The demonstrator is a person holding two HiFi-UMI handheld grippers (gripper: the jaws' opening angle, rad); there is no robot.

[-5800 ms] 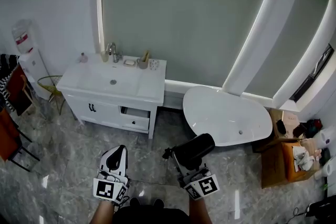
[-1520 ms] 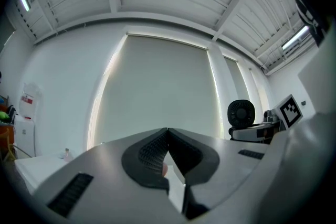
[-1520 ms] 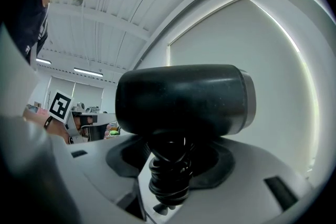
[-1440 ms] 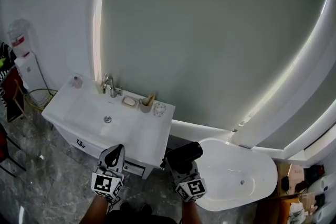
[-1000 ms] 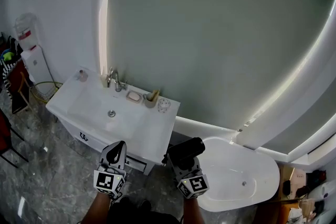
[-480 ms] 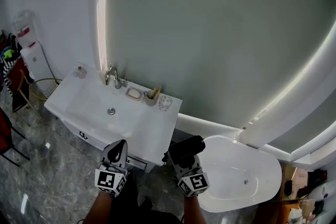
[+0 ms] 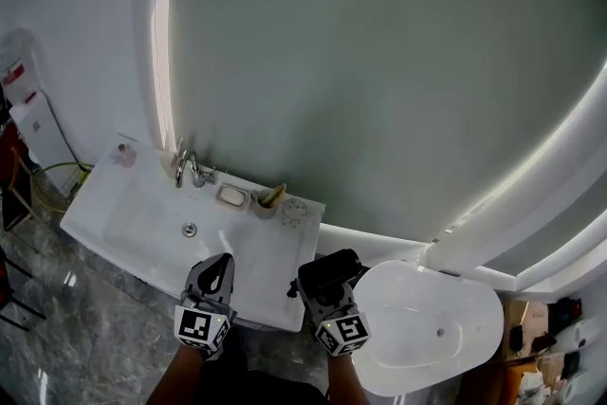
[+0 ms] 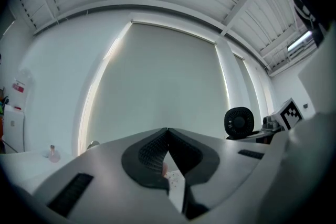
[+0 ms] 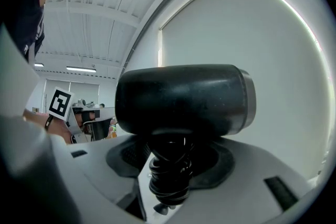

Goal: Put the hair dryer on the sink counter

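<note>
The black hair dryer [image 7: 329,268] stands upright in my right gripper [image 7: 323,291], beside the right front corner of the white sink counter [image 7: 258,249]. In the right gripper view its barrel [image 9: 184,99] lies crosswise above the jaws, which are shut on the cord-wrapped handle [image 9: 169,173]. My left gripper [image 7: 221,260] hovers over the counter's front part with its jaws shut and nothing between them [image 8: 167,134]. From the left gripper view the dryer's round rear grille [image 8: 239,122] shows off to the right.
At the counter's back stand a faucet [image 7: 185,168], a soap dish [image 7: 231,196], a cup with a brush [image 7: 265,201], a round white item [image 7: 294,210] and a small bottle [image 7: 123,153]. A white bathtub [image 7: 432,327] lies to the right. A water dispenser [image 7: 24,114] stands far left.
Both grippers have come forward toward the sink counter. The left gripper now hangs over its front part, and the hair dryer has reached its right front corner. Neither grip has changed.
</note>
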